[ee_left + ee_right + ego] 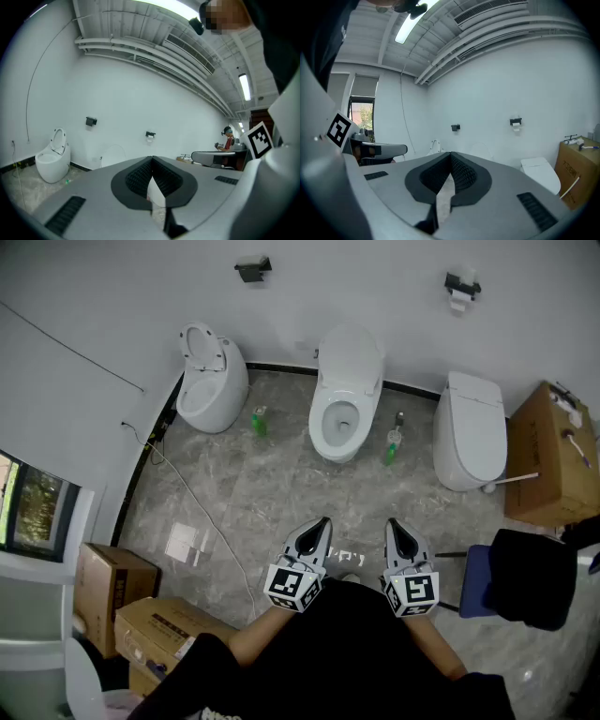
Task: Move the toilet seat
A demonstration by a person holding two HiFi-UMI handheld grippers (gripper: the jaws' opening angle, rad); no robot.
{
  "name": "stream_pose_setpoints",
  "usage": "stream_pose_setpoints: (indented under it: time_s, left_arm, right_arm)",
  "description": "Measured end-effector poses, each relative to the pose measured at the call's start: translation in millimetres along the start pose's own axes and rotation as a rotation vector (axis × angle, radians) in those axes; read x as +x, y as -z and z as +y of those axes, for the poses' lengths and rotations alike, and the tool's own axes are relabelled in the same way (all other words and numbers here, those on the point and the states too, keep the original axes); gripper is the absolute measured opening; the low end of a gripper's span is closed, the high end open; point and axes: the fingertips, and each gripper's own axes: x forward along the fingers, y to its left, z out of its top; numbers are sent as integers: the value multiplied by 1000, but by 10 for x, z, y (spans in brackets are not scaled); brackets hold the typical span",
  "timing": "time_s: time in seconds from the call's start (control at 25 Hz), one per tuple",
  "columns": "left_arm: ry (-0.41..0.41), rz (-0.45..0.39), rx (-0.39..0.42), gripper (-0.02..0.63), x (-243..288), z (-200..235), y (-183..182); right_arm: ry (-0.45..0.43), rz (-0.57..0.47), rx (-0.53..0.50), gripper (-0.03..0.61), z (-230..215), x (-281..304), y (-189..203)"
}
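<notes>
Three white toilets stand along the far wall. The left toilet has its seat and lid raised. On the middle toilet the lid is up and the bowl open. A closed lid covers the right toilet. My left gripper and right gripper hang side by side close to my body, well short of the toilets, both shut and empty. The left gripper view has the left toilet beyond the shut jaws. The closed toilet lies right of the shut jaws in the right gripper view.
Green bottles stand on the floor beside the middle toilet. A cardboard box sits at the right wall, with more boxes at lower left. A blue chair with dark cloth is to my right. A cable trails over the floor.
</notes>
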Motion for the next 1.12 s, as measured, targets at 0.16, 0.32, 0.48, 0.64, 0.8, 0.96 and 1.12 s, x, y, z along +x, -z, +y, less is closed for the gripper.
stream_pose_setpoints:
  time_s: [0.16,0.32,0.48,0.64,0.8,0.96,1.12]
  left_arm:
    - [-16,-14,7,14,-39,-28,21]
    - [-27,-4,10,14,-85,22,94]
    - [-35,16,5,14,-67,159,166]
    - [-39,31,-20,14,69,407,225]
    - [-36,41,-27,14,276,688,222]
    - [-57,50,-40,14,573,1133,182]
    - [-98,43,-56,14,848,1806,16]
  right_arm:
    - [3,-2,19,29,-52,-89,72]
    - [-19,-9,52,29,-18,-111,148]
    - [1,10,63,31,-10,-29,215]
    - [3,44,55,31,16,187,311]
    - [-9,84,21,31,31,418,360]
    - [24,120,32,31,-92,885,361]
    - [9,142,3,31,-81,1509,241]
